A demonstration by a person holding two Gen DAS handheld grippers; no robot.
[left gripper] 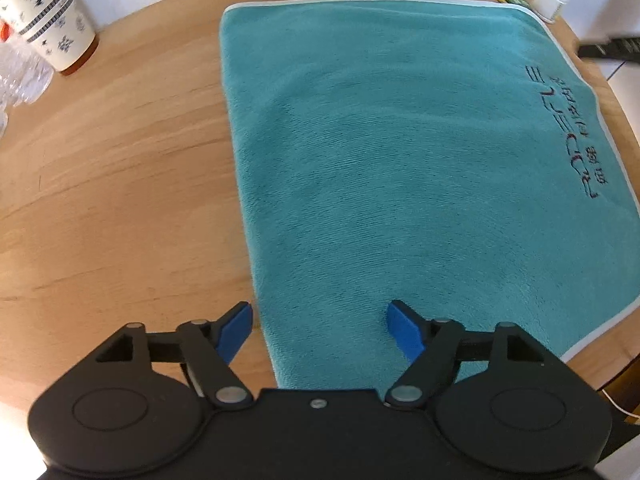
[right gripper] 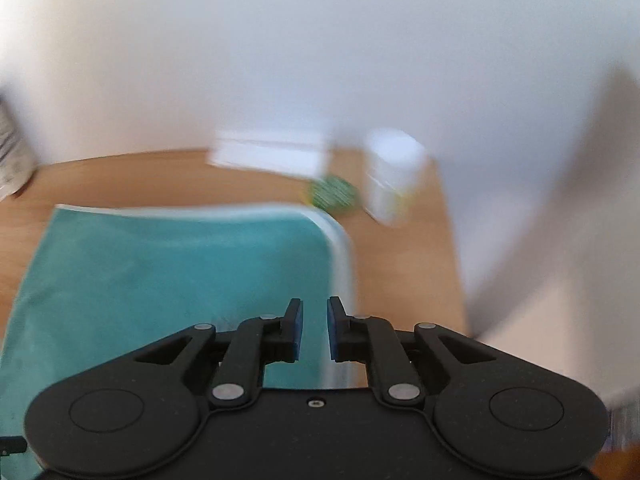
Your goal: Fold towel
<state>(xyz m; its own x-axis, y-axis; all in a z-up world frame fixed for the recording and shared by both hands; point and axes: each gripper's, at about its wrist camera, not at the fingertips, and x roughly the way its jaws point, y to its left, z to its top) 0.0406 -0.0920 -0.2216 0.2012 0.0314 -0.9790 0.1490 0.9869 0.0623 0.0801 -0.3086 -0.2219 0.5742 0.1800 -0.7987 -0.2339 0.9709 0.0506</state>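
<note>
Flat, towel [left gripper: 400, 168] runs lengthwise away; left tongs [left gripper: 320, 330] apart, right tongs [right gripper: 314, 328] nearly together.

Your right wrist view was smeared with motion blur: beyond the towel [right gripper: 172, 276], the white container [right gripper: 394, 176], the green patterned thing [right gripper: 334, 196] beside it and the flat white object [right gripper: 268, 154] were too soft for you to identify. The towel's near end ran under the right gripper [right gripper: 314, 330] body. In your left wrist view, the towel's [left gripper: 400, 160] near edge was hidden beneath the left gripper [left gripper: 320, 330], the embroidered lettering [left gripper: 560, 132] could not be read, and the patterned cup [left gripper: 48, 16] far left of the towel was cut by the frame.
</note>
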